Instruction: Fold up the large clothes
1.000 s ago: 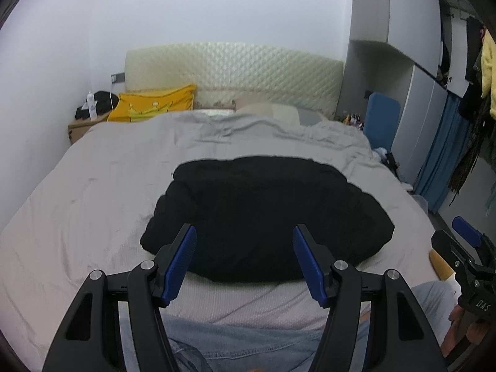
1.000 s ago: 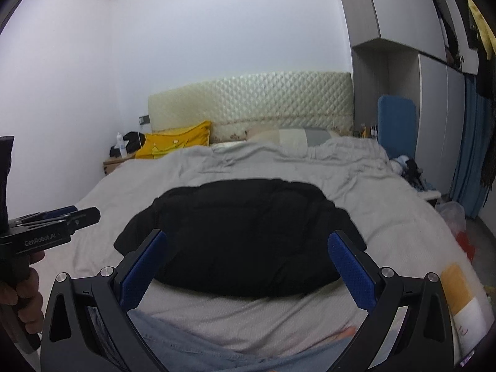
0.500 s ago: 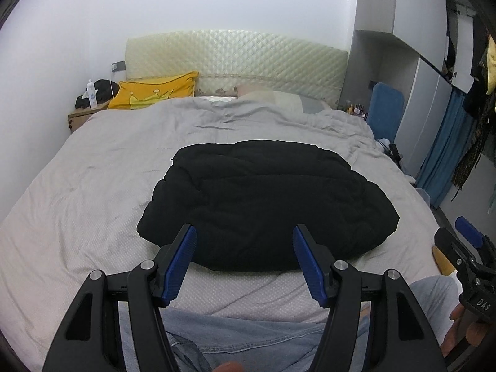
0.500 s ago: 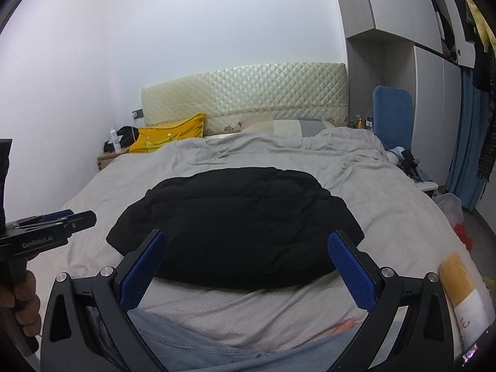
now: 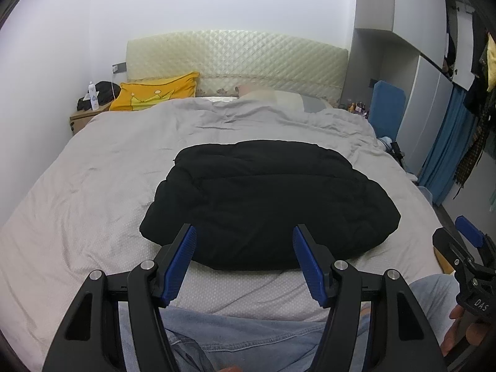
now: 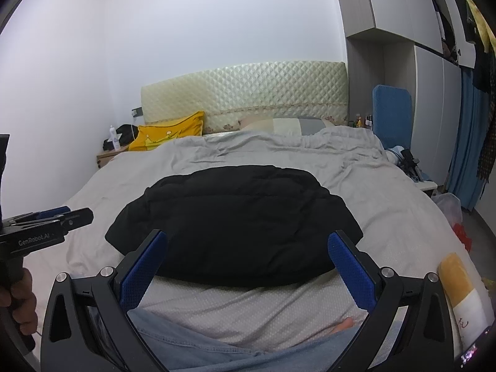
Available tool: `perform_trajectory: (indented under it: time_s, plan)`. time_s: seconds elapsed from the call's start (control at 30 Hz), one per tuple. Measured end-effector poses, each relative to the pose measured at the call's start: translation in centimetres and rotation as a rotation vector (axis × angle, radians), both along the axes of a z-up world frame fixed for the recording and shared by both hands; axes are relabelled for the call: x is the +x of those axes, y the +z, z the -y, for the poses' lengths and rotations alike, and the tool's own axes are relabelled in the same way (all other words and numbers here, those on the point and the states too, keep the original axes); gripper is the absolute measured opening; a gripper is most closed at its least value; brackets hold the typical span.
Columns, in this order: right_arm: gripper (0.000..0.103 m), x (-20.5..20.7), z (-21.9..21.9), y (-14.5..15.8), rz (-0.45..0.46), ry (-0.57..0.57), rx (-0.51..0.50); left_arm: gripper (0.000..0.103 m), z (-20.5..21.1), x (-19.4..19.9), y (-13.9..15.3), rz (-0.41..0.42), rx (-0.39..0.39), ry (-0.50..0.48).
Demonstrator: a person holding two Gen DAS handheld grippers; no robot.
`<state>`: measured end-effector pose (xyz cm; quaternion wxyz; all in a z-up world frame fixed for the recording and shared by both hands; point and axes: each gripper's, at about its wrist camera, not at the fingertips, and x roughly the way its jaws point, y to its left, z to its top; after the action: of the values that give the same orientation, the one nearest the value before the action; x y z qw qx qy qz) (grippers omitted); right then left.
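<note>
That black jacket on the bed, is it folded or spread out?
Folded: the black jacket lies as one compact, puffy bundle on the bed, no sleeves trailing.

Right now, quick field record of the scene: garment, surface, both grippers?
garment: black padded jacket, bundled in a compact mound, lying mid-bed
surface: grey bedspread, wrinkled
left gripper: open, empty, short of the jacket's near edge
right gripper: open, empty, not touching the jacket
background: yellow pillow by the headboard
</note>
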<state>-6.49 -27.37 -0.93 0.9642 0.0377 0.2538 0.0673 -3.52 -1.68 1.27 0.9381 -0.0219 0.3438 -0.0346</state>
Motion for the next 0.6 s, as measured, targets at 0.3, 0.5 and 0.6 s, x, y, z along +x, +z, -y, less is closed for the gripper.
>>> perform_trajectory:
  time_s: [0.3, 0.5, 0.6]
  plan:
    - [0.103, 0.00, -0.04, -0.20, -0.006, -0.005, 0.000, 0.065, 0.04, -0.10, -0.03, -0.008, -0.006, -0.012]
    - [0.103, 0.02, -0.15, -0.43, -0.012, 0.003, -0.006, 0.065, 0.25, -0.30, 0.00, -0.005, 0.001, -0.021]
    - [0.103, 0.04, -0.13, -0.44, -0.013, 0.003, -0.003, 0.065, 0.23, -0.47, -0.01, -0.003, 0.000, -0.022]
